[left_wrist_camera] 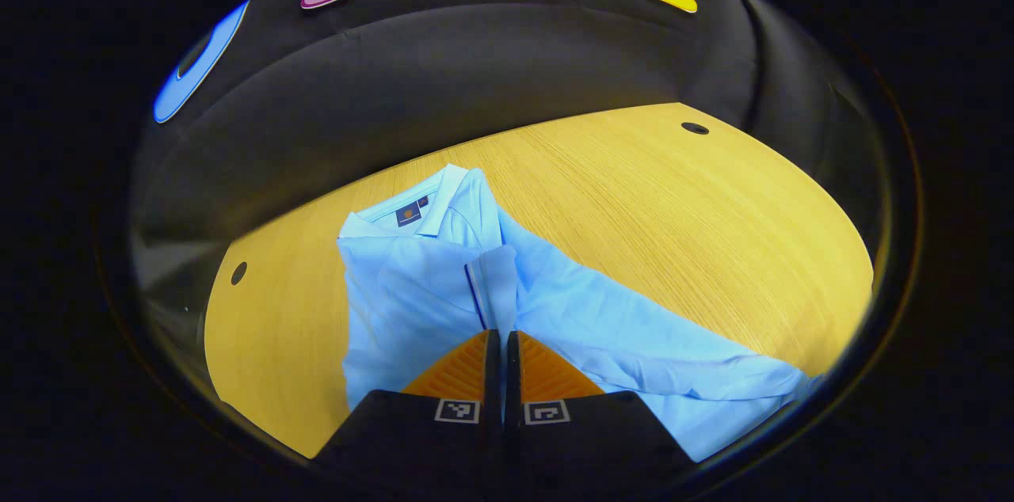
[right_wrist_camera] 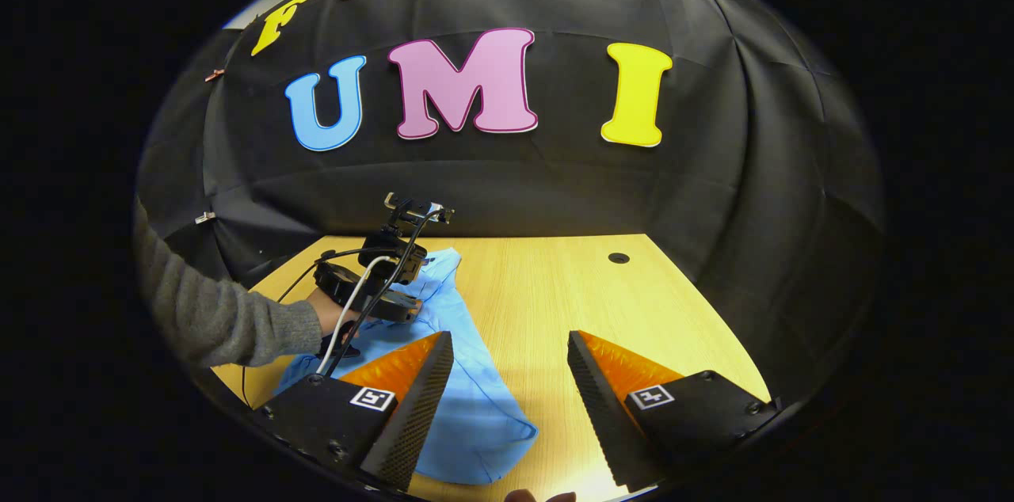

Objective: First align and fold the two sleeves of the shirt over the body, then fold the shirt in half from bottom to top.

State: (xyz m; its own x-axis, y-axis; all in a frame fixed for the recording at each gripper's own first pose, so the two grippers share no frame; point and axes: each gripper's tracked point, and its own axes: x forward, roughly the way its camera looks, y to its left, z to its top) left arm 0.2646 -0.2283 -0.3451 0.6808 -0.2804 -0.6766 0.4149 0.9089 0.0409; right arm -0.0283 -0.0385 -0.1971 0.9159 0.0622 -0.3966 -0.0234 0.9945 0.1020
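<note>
In the left gripper view, the left gripper [left_wrist_camera: 502, 340] sits low at bottom centre, its fingers pinched together on a sleeve [left_wrist_camera: 495, 284] folded over the light blue shirt [left_wrist_camera: 412, 288] (collar toward the upper left). Bare wooden table [left_wrist_camera: 697, 225] spreads to the right.

In the right gripper view, the right gripper [right_wrist_camera: 509, 355] hovers with fingers spread wide above the table, holding nothing. The shirt lies at lower left, where a grey-sleeved hand [right_wrist_camera: 329, 320] holds the other gripper.
</note>
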